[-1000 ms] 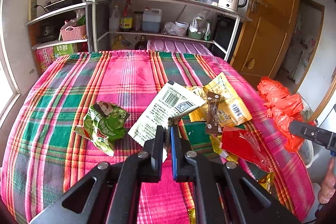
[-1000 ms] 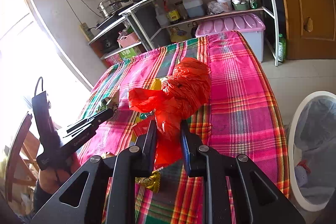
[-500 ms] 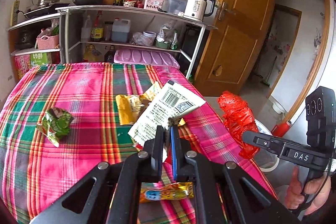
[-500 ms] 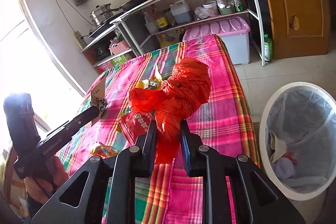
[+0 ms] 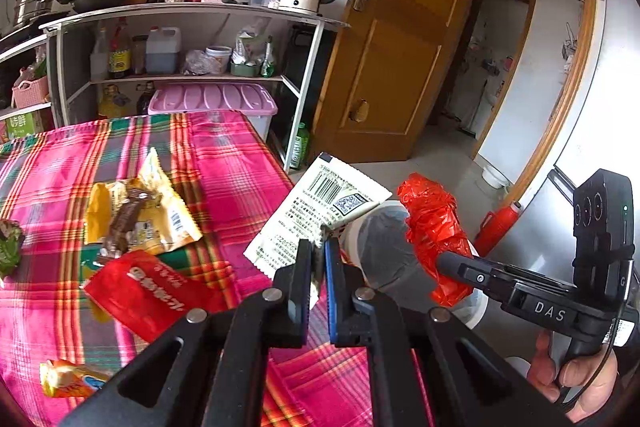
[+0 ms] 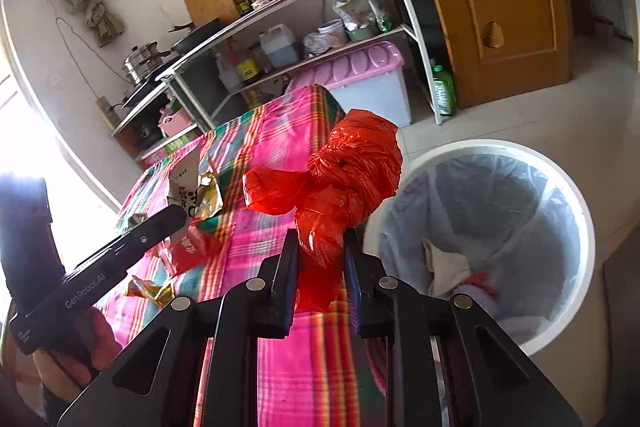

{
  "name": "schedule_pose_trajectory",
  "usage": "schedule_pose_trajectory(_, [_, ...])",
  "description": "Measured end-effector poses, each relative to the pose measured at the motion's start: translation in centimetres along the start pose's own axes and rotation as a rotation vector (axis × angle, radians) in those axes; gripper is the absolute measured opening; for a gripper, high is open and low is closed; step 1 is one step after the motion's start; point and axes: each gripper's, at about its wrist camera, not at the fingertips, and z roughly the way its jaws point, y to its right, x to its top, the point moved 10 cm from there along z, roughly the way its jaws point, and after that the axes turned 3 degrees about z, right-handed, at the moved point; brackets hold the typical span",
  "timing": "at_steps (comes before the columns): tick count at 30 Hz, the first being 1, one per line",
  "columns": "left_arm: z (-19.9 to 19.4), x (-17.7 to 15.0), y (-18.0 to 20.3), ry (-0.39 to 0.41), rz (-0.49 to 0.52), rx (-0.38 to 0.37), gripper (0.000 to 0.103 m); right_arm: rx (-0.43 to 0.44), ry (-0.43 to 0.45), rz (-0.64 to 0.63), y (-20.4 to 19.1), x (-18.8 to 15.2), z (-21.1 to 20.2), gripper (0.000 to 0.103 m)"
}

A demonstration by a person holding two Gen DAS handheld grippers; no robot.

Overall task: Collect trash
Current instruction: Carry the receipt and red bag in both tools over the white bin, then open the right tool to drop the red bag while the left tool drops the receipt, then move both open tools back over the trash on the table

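Right wrist view is showing the plaid-covered table (image 6: 280, 147) filling the centre and lower left of the frame, with the white lined bin (image 6: 576, 227) sitting on the floor at the right, beside the table's edge. At lower centre the right gripper (image 6: 320, 255) is clamping a knotted red plastic bag (image 6: 348, 163) between its partly closed jaws, the bag bulging upward over the table edge, next to the bin's rim. In the left wrist view the left gripper (image 5: 318, 267) is pinching a white printed wrapper (image 5: 320, 211) at bottom centre, jaws nearly closed, the wrapper sticking up past the table's right edge in front of the bin. Lying on the cloth at left are a yellow wrapper (image 5: 160, 203), a red packet (image 5: 148, 291) and a small orange wrapper (image 5: 68, 379).
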Motion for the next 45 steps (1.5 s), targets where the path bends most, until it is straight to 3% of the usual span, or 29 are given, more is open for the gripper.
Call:
schedule_pose_trajectory(11, [5.3, -0.6, 6.7, -0.083, 0.070, -0.076, 0.007, -0.084, 0.016, 0.094, 7.5, 0.4, -1.4, 0.022])
schedule_pose_trajectory(26, [10.9, -2.9, 11.2, -0.207, 0.084, -0.140, 0.010, -0.143, -0.046, 0.165, 11.9, -1.0, -0.4, 0.026])
schedule_pose_trajectory(29, [11.0, -3.1, 11.2, -0.215, 0.078, -0.142, 0.019, -0.143, -0.044, 0.173, 12.2, -1.1, -0.5, 0.027])
schedule_pose_trajectory(45, [5.5, -1.5, 8.2, -0.098, 0.040, -0.103, 0.019, -0.077, 0.028, 0.101, 8.5, -0.3, -2.7, 0.027])
